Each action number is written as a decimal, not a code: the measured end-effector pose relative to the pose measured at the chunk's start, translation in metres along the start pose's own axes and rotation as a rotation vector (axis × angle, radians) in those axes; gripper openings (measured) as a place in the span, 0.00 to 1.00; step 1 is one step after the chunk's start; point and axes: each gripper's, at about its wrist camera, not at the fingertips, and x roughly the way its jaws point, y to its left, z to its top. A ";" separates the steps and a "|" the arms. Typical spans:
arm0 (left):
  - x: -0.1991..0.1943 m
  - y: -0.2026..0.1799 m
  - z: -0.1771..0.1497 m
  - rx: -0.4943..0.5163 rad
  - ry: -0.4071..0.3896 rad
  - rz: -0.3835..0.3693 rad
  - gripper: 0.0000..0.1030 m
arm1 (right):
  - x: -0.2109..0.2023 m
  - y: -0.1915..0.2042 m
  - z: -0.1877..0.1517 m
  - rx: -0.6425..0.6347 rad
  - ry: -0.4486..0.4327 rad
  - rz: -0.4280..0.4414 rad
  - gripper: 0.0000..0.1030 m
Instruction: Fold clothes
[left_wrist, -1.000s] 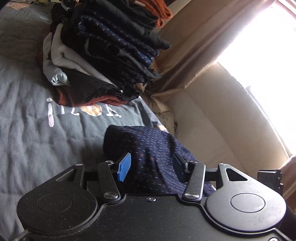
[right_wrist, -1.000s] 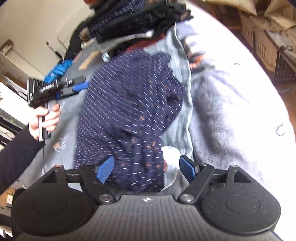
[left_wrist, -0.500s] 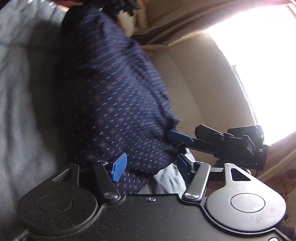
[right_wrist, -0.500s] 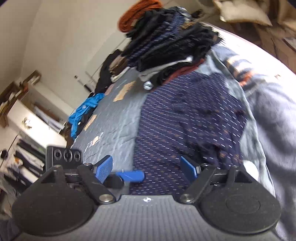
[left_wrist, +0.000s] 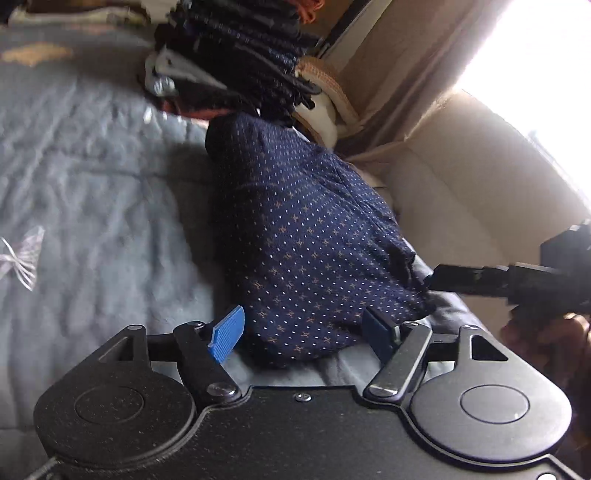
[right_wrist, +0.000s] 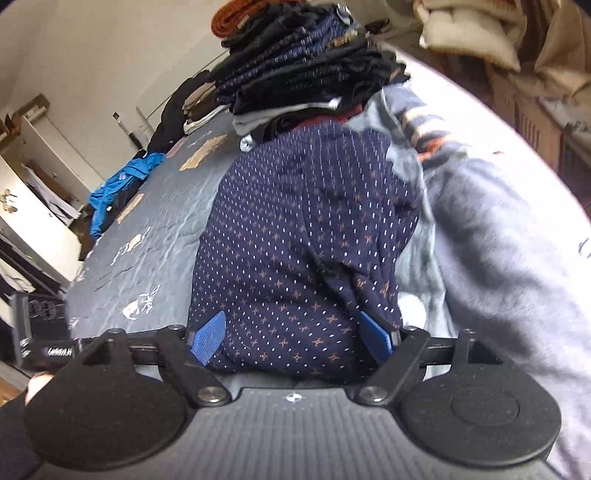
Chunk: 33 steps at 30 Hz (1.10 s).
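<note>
Garment under inspection: 1 navy patterned cloth (left_wrist: 306, 236), lying folded on the grey bedspread (left_wrist: 92, 206) directly ahead of both grippers. The left gripper (left_wrist: 303, 332) has its jaws released; they have just been opening, and the cloth's near edge sits between the 2 blue pads (left_wrist: 226, 335) without either pressing it. The right gripper (right_wrist: 295, 338) is likewise spread, the cloth's near end lying between its pads, no clamping visible. Beyond the cloth, at its far end, stands a stack of folded clothes (right_wrist: 303, 70); its top is cut off in the left wrist view. The cloth's near hem is hidden behind each gripper body. From the left wrist view, the right gripper enters at the right edge, its fingertip dark and meeting the cloth's corner; contact cannot be confirmed. The window beyond is overexposed.
</note>
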 end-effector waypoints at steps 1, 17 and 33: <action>-0.007 -0.011 -0.001 0.037 -0.017 0.043 0.68 | -0.005 0.007 0.002 -0.027 -0.014 -0.020 0.77; -0.075 -0.104 -0.011 0.126 -0.145 0.229 0.72 | -0.066 0.072 0.000 -0.255 -0.052 -0.148 0.77; -0.071 -0.120 -0.023 0.169 -0.207 0.251 0.79 | -0.109 0.068 0.000 -0.248 -0.152 -0.190 0.77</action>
